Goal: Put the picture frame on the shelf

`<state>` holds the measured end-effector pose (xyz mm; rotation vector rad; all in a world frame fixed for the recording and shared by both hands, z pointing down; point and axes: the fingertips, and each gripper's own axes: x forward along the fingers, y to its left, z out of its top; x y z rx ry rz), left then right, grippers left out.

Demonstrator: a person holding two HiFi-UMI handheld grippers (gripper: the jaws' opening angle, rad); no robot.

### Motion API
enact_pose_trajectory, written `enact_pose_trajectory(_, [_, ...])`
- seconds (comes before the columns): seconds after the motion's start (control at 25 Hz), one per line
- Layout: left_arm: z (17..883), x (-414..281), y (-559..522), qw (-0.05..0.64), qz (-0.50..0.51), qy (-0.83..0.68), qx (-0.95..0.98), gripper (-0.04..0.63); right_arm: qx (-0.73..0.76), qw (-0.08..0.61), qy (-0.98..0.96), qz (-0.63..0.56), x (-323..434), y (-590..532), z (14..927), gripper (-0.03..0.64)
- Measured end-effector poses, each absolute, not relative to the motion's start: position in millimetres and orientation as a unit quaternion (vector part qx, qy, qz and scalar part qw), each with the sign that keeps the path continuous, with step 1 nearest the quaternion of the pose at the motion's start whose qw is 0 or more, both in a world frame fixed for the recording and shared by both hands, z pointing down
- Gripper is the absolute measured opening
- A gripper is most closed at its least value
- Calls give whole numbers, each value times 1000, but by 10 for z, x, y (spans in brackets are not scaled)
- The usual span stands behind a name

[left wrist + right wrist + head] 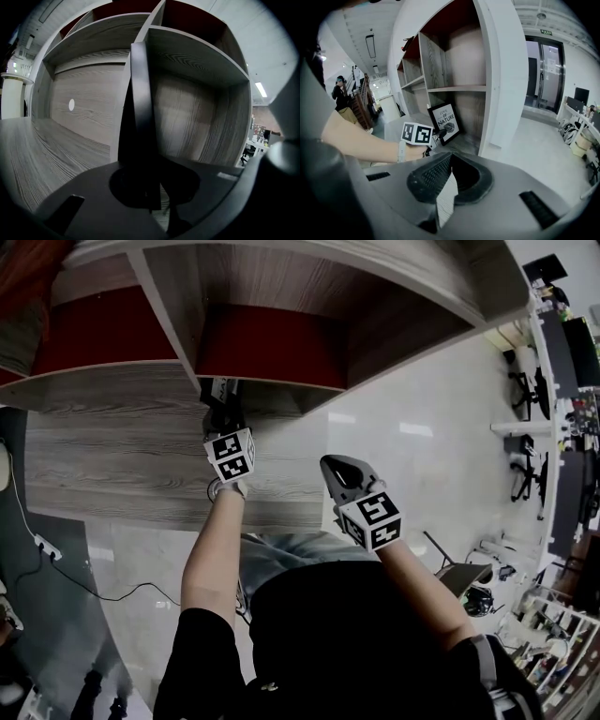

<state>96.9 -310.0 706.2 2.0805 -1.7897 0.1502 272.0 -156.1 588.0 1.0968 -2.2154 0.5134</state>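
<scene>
The picture frame is black with a white print and stands leaning in the lowest compartment of the wooden shelf unit. My left gripper is shut on its lower edge. In the left gripper view the frame runs edge-on up from between the jaws of that gripper, in front of the compartment divider. From the head view my left gripper reaches under the shelf board. My right gripper hangs to the right over the floor, shut and holding nothing, as the right gripper view also shows.
A wood-grain ledge runs along the foot of the shelf unit. Red back panels line the compartments. A cable and power strip lie on the floor at left. Office chairs and desks stand at right. A person stands far off.
</scene>
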Motion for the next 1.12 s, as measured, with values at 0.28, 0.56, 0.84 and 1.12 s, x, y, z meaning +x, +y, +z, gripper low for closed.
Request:
enact_pose_trajectory(0.28, [7056, 982, -3175, 197, 57, -639, 741, 37, 417, 306, -833, 195, 2758, -1524, 5884, -3])
enact_pose_trajectory(0.56, [6978, 990, -3149, 195, 57, -624, 754, 38, 418, 303, -833, 197, 2734, -1511, 5881, -3])
enact_pose_trajectory(0.84, [6970, 909, -2819, 209, 87, -605, 763, 95, 422, 284, -838, 200, 2599, -1559, 5824, -3])
enact_pose_trajectory(1.12, [6745, 722, -2379, 214, 110, -575, 782, 112, 422, 257, -845, 208, 2319, -1590, 5685, -3])
